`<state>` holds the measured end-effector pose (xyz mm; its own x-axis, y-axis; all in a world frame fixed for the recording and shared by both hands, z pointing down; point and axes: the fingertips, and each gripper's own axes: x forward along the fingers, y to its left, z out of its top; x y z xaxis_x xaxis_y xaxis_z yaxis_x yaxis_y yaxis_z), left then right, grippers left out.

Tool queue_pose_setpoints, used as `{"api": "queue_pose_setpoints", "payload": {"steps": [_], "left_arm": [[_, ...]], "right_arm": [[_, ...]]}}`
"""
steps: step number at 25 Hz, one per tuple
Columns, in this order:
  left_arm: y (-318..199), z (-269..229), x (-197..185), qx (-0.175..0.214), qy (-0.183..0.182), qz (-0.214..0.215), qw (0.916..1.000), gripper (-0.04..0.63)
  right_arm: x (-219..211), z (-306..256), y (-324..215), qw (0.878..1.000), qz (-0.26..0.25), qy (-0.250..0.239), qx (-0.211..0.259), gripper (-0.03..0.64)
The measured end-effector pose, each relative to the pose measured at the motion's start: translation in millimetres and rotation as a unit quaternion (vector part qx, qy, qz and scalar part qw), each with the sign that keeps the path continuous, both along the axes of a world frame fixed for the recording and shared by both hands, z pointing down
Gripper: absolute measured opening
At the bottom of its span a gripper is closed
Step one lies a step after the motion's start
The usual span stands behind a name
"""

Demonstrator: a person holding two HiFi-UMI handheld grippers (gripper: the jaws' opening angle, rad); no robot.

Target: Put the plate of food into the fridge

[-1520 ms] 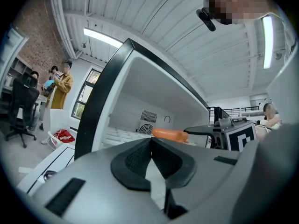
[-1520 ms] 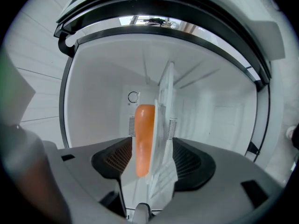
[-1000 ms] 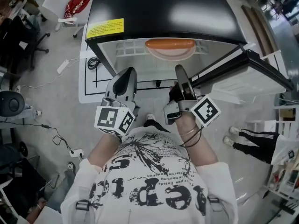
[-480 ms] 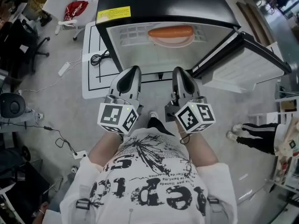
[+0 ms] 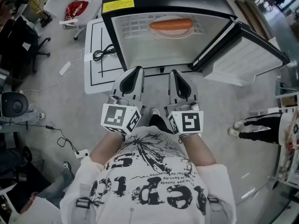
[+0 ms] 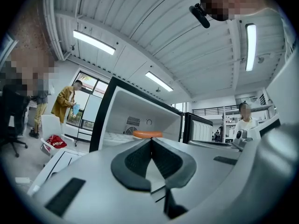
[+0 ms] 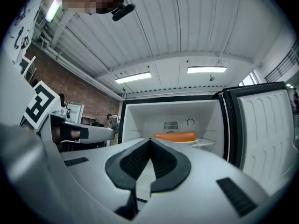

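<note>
The plate with an orange sausage [image 5: 170,24] rests on the wire shelf inside the open fridge [image 5: 163,36]. The sausage [image 6: 147,134] shows just over the left jaw tips, and the sausage [image 7: 175,136] lies on its plate in the right gripper view. My left gripper [image 5: 135,73] and right gripper [image 5: 174,74] are held side by side in front of the fridge, well short of the plate. Both are shut with nothing between their jaws. The fridge door [image 5: 245,55] stands swung open at the right.
A white floor mat with black lines [image 5: 100,55] and a coiled cable [image 5: 103,53] lie left of the fridge. A person's legs [image 5: 259,127] stand at the right. A chair with a red bag [image 5: 70,6] is at far left. People stand in the background.
The right gripper's jaws have closed. Both grippers have drawn back from the fridge and come level with each other; the plate stays on the shelf.
</note>
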<state>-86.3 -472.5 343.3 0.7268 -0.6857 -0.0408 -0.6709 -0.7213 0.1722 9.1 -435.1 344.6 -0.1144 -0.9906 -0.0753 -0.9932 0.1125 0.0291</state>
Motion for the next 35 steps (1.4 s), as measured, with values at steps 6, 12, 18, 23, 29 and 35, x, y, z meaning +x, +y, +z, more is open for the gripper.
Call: {"api": "queue_pose_setpoints", "payload": {"steps": [6, 12, 18, 23, 29, 35], "left_arm": [[5.8, 3.8, -12.1, -0.003, 0.001, -0.001, 1.0, 0.008], [5.5, 8.6, -17.1, -0.006, -0.002, -0.002, 1.0, 0.008], [1.8, 8.7, -19.4, -0.007, -0.005, -0.002, 1.0, 0.008], [-0.9, 6.6, -17.8, -0.004, -0.005, -0.003, 1.0, 0.008], [-5.1, 5.5, -15.9, -0.005, -0.002, -0.003, 1.0, 0.008], [-6.6, 1.1, -14.9, -0.001, 0.0, -0.003, 1.0, 0.008]], "right_arm": [[-11.6, 6.1, 8.2, 1.0, 0.007, 0.015, -0.003, 0.002], [-18.9, 8.1, 7.3, 1.0, 0.001, 0.019, -0.011, 0.002], [-20.9, 11.6, 1.3, 1.0, -0.001, 0.013, -0.02, 0.002], [-19.0, 7.1, -2.5, 1.0, 0.0, 0.013, -0.015, 0.002], [-17.0, 5.8, -7.3, 1.0, 0.0, 0.01, -0.014, 0.002], [-14.6, 1.0, -10.5, 1.0, 0.002, 0.008, -0.007, 0.002]]}}
